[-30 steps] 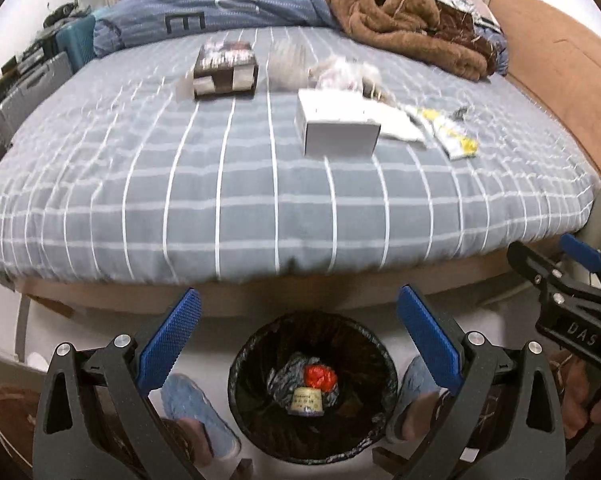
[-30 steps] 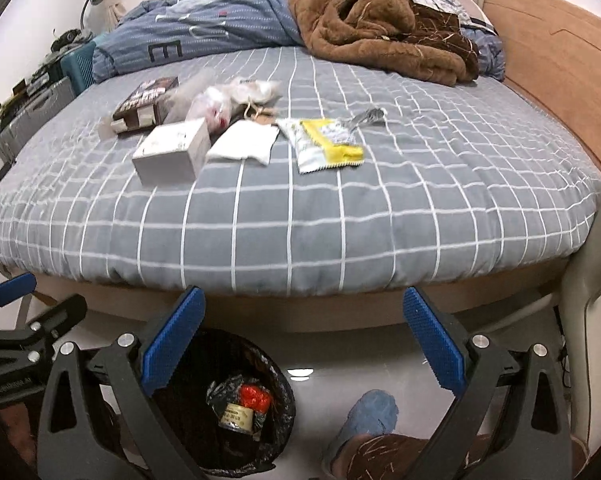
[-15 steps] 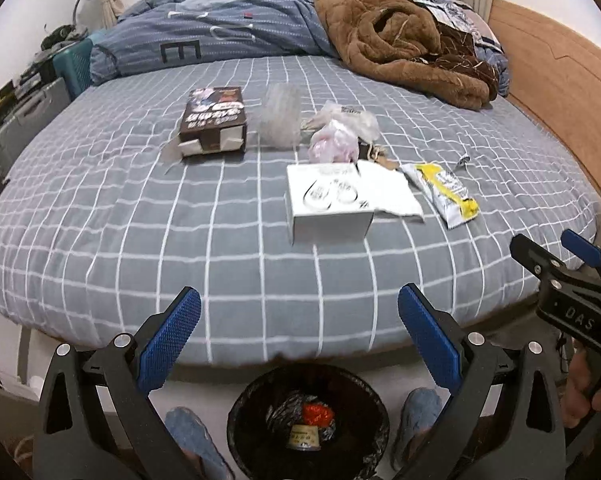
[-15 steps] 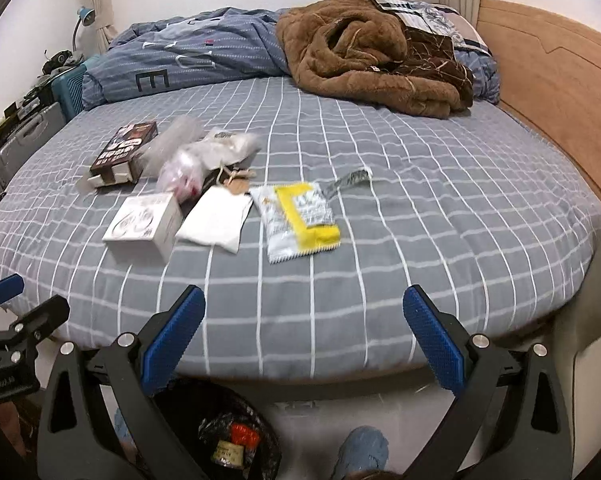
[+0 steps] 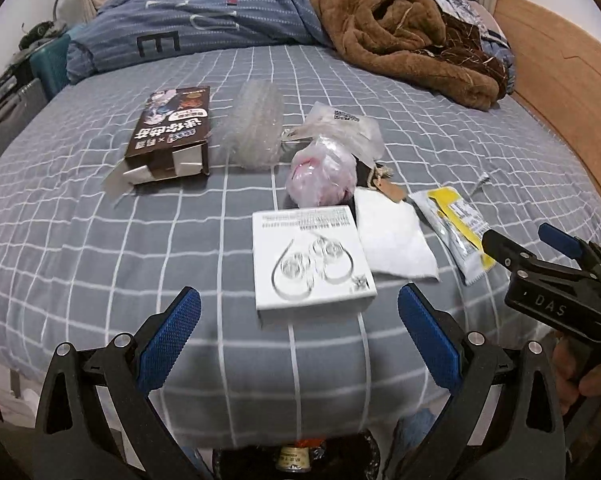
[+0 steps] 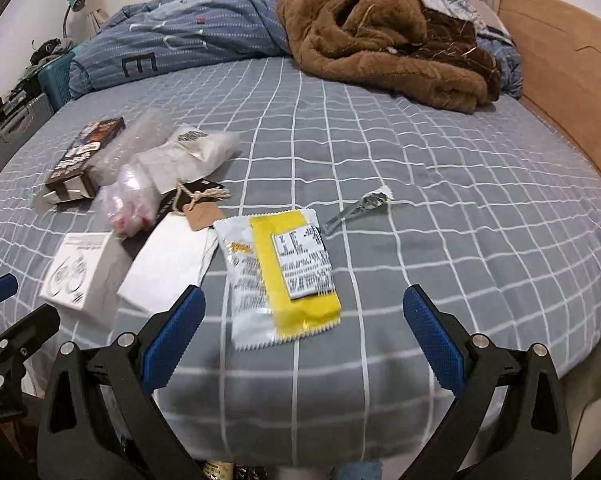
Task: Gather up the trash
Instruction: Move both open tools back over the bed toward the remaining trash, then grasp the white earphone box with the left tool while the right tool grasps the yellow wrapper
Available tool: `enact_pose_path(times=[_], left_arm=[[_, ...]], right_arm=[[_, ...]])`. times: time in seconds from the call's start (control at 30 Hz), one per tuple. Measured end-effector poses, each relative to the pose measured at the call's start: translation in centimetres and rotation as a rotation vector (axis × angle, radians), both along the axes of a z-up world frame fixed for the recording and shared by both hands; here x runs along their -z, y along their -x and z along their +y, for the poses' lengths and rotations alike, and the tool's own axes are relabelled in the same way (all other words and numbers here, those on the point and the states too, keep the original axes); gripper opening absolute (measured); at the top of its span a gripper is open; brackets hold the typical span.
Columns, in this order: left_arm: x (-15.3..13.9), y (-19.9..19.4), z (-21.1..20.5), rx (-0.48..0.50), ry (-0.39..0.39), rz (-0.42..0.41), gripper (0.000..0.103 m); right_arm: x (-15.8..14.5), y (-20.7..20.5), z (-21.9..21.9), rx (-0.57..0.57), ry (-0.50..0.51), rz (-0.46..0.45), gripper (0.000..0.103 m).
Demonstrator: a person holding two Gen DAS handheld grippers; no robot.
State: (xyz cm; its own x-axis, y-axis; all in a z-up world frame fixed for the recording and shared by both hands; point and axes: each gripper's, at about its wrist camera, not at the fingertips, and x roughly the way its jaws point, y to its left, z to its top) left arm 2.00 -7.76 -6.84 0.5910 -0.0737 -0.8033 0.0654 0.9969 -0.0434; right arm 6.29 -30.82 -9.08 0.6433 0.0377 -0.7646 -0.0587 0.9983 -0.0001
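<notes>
My left claw stands wide open at the bottom of its frame, empty, with the white box lying on the bed just above the gap between its blue pads. My right claw is likewise spread open and holds nothing; the yellow-and-white snack wrapper lies flat just above its gap.

The trash is strewn across the middle of the grey checked sheet. In the left view, a brown carton with its flap open sits in the upper left, a roll of bubble wrap beside it, then a crumpled clear bag and a pinkish plastic bundle touching the far edge of the white box. A white paper sheet lies right of the box, with a tag on string above it. A small torn foil strip lies apart to the right of the wrapper.

Nothing lies between either claw and its nearest piece. A brown fleece blanket and a blue duvet are heaped along the top of the frame, well clear of the litter. The bin shows only as a dark sliver at the bottom edge.
</notes>
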Motion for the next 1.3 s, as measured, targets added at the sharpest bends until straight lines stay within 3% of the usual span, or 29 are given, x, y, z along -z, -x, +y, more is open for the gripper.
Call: enact_pose_path(times=[0.23, 0.43, 0.7, 0.73, 0.8, 0.97, 1.07, 1.3], left_arm=[[2.1, -2.4, 0.4, 0.009, 0.042, 0.054, 0.098], [2.3, -3.0, -0.4, 0.019, 0.056, 0.054, 0.097], [3.3, -3.6, -1.2, -0.019, 0.023, 0.057, 0.093], [3.4, -3.7, -1.2, -0.022, 0.025, 0.061, 0.09], [3.6, -3.8, -1.2, -0.028, 0.019, 0.069, 0.075], [3.7, -3.7, -1.1, -0.017, 0.015, 0.068, 0.074], [3.6, -3.6, -1.1, -0.014, 0.011, 0.064, 0.074], [3.2, -3.4, -0.8, -0.016, 0.005, 0.053, 0.074]], right_arm=[[2.6, -2.7, 0.9, -0.021, 0.0, 0.076, 0.095], [3.2, -4.1, 1.2, -0.02, -0.012, 0.091, 0.091], [4.1, -4.8, 1.0, -0.005, -0.065, 0.132, 0.08], [4.1, -4.8, 1.2, -0.012, -0.064, 0.133, 0.076], [4.2, -4.9, 1.3, -0.021, -0.07, 0.138, 0.069], [4.0, -4.8, 1.4, -0.019, -0.053, 0.147, 0.038], [3.8, -4.8, 1.1, -0.009, -0.056, 0.147, 0.029], [2.9, -4.6, 1.0, 0.003, -0.051, 0.133, 0.026]])
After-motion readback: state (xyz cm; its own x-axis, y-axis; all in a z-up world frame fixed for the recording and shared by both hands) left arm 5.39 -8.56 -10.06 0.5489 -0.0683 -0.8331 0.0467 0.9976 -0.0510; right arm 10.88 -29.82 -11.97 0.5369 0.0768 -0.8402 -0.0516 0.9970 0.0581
